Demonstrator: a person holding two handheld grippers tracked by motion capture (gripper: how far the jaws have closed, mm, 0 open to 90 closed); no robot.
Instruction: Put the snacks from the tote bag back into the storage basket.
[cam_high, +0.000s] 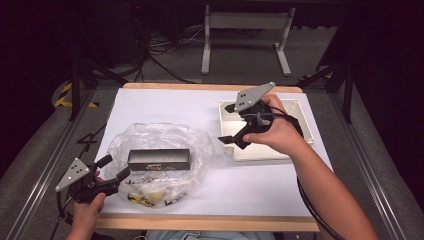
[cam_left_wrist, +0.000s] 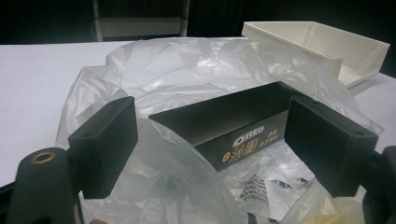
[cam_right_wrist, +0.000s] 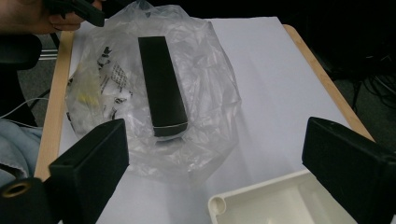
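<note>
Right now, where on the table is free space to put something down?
Bare white surface lies behind the plastic bag, up to the far edge. Another free patch is in front of the white tray, toward the near edge. The near-left is crowded: the bag holds the black box, and the open left gripper is at its edge.

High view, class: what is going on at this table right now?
A person sits at a white-topped table with tongs in each hand. A clear plastic bag lies open near the front left, with a long black box on it and small printed packets beside the box. The left tongs are open at the bag's front-left edge, gripping nothing. The right tongs are open and empty over the near-left corner of a white tray at the right.
</note>
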